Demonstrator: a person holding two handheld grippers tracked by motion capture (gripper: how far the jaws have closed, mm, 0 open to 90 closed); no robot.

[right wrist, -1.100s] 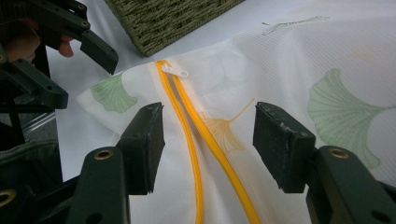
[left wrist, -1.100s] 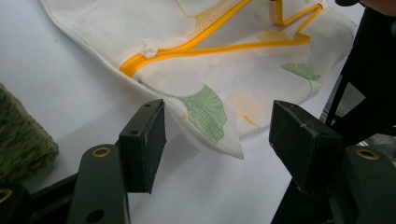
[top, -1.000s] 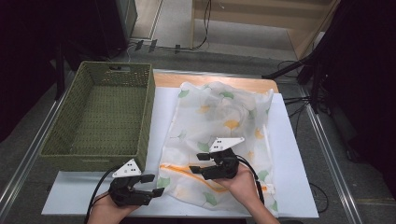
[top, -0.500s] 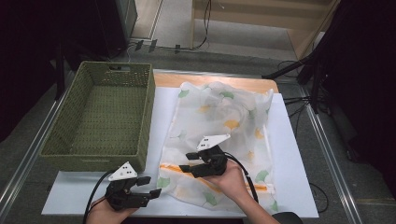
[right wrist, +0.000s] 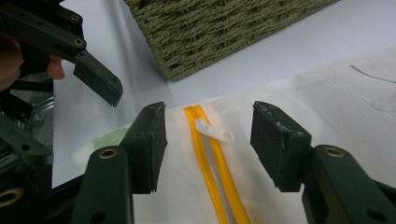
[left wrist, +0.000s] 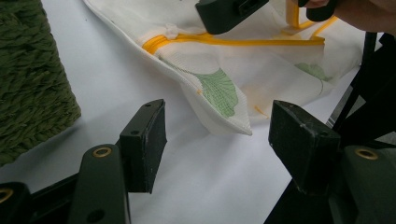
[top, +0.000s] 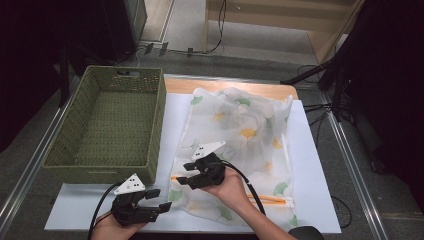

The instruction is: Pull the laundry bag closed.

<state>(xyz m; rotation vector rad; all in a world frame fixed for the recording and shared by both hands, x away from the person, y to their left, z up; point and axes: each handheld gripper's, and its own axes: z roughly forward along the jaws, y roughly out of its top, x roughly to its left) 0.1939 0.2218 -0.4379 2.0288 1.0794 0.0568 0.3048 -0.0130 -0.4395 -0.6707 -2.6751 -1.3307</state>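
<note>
- A white mesh bag printed with green and orange leaves lies flat on the white mat, just right of the green woven basket.
- The bag's near edge carries an orange zipper, running across the bag near the person's side of the table.
- The right gripper hangs over the left end of that zipper, near the bag's near-left corner.
- In the right gripper view its jaws stand apart on either side of the zipper, and the white pull tab lies between them; the pads do not press on it.
- Those jaws have just been opening a little, with tab and zipper between them and nothing gripped.
- The left gripper sits low at the near-left of the mat, just beside the bag's corner and in front of the basket.
- In the left gripper view its jaws are spread wide with bare mat between them; the bag's folded corner, with a green leaf print, lies just beyond the tips, untouched.
- The two grippers are near each other, tips pointing toward one another across the bag's corner.
- The basket stands with its near corner close to both grippers.
</note>
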